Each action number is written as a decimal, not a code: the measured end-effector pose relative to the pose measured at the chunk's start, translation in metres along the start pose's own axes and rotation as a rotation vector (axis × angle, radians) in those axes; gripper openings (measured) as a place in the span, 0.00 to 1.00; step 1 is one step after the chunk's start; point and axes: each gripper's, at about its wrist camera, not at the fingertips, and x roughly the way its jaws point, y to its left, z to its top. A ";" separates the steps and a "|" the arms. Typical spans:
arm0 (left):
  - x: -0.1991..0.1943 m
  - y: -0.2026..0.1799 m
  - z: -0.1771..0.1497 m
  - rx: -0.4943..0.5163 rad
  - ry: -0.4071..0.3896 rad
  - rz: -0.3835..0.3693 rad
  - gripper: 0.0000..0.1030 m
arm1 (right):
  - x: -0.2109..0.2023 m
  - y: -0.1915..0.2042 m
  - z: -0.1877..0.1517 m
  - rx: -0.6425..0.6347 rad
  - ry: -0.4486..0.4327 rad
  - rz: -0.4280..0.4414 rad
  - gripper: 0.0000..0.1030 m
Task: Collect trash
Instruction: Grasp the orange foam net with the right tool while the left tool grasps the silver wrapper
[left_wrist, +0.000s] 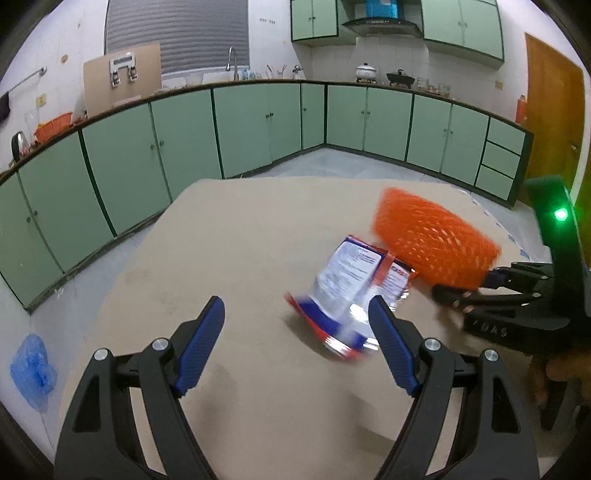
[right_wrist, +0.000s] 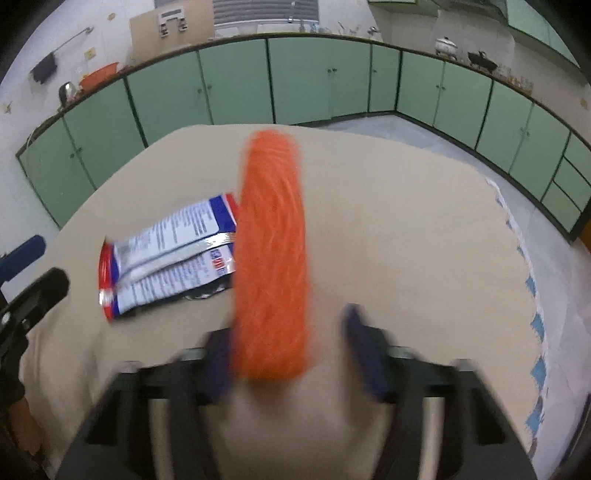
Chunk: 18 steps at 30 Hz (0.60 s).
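Trash here is an orange foam net (right_wrist: 271, 258) and a crumpled snack wrapper (left_wrist: 351, 291), both over the tan surface (left_wrist: 229, 236). The net sits between the jaws of the right gripper (right_wrist: 291, 350), touching the left pad; motion blur hides whether the other pad presses it. Beside it, the left gripper (left_wrist: 295, 325) hovers with jaws wide apart, the wrapper just ahead.

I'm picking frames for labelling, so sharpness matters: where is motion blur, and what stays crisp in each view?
Left wrist view: left claw crisp, snack wrapper smeared at its near end, orange foam net slightly soft. Right wrist view: net and right claw heavily smeared, wrapper readable; fisheye bends the cabinets.
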 end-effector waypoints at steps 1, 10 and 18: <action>0.004 0.002 0.001 -0.008 0.009 0.002 0.75 | 0.000 -0.002 0.001 0.001 0.001 0.010 0.11; 0.017 -0.014 -0.005 -0.003 0.078 -0.017 0.75 | -0.016 -0.025 -0.002 0.052 -0.040 0.093 0.10; 0.038 -0.026 0.000 0.001 0.145 -0.016 0.74 | -0.019 -0.036 -0.010 0.061 -0.022 0.103 0.10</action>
